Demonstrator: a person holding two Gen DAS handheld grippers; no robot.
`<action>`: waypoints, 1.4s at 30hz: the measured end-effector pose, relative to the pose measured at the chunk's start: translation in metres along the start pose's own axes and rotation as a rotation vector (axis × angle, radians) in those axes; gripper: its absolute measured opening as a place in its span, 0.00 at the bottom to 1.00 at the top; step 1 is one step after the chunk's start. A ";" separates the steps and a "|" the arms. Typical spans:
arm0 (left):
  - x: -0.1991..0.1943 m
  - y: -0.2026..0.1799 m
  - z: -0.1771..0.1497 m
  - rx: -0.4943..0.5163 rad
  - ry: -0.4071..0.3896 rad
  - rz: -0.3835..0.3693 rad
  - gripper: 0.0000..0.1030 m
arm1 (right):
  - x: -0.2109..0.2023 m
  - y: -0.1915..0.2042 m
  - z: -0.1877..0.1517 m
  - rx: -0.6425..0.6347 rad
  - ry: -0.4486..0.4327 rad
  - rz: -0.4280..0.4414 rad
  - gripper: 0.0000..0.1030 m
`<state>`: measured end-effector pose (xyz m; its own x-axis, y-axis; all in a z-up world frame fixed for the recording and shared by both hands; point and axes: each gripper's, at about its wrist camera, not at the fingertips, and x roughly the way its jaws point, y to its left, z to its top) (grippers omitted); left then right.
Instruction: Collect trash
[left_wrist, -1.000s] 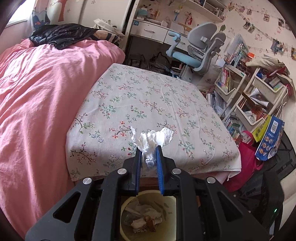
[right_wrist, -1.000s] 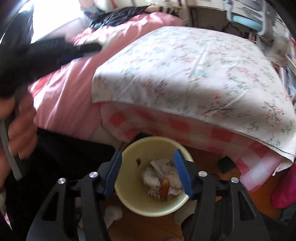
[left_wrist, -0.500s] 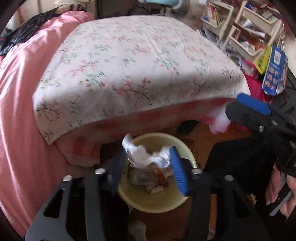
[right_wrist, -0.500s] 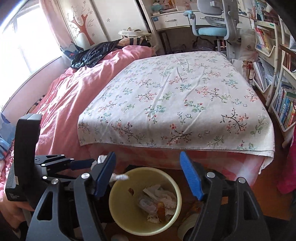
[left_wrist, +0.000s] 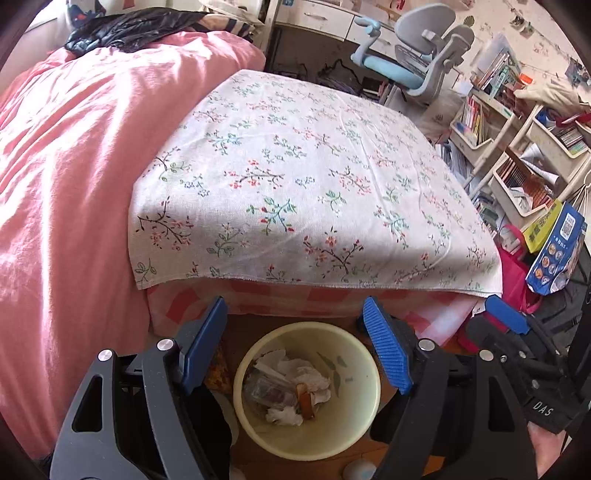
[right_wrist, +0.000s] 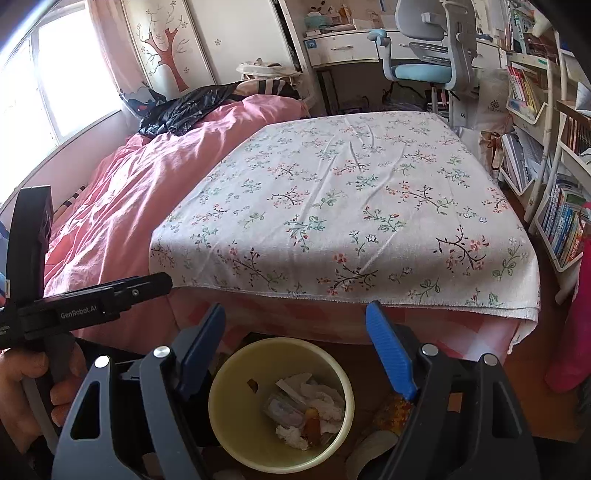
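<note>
Crumpled white tissue trash (left_wrist: 295, 380) lies inside the round pale-yellow plastic bin (left_wrist: 362, 413) beneath both just-opened, spread, empty grippers (left_wrist: 295, 347) (right_wrist: 295, 350); the floral cloth (left_wrist: 314, 177) shows nothing left.

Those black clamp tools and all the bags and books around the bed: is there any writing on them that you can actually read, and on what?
"GenRobot.AI": white letters on the black body of the left gripper, seen from the right wrist view.
"DAS": white letters on the black body of the right gripper, seen from the left wrist view.
Blue printed paper bag beside the bed: a square code and round pictures, the text too small to read.
Book spines on the white shelves: too small and blurred to read.
</note>
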<state>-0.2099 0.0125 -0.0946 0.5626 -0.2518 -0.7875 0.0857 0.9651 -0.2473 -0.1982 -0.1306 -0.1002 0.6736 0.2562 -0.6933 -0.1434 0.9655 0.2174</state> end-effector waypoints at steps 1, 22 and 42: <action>-0.001 0.000 0.001 0.000 -0.008 0.001 0.71 | 0.000 0.000 0.000 -0.001 -0.001 -0.001 0.74; -0.010 0.001 0.004 -0.024 -0.084 0.020 0.76 | -0.001 0.007 0.000 -0.021 -0.022 -0.009 0.74; -0.058 -0.002 0.062 0.038 -0.293 0.091 0.89 | -0.016 0.021 0.091 -0.207 -0.181 -0.031 0.87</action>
<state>-0.1916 0.0295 -0.0130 0.7822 -0.1377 -0.6076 0.0513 0.9862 -0.1575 -0.1463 -0.1185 -0.0219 0.7959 0.2313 -0.5595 -0.2527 0.9667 0.0401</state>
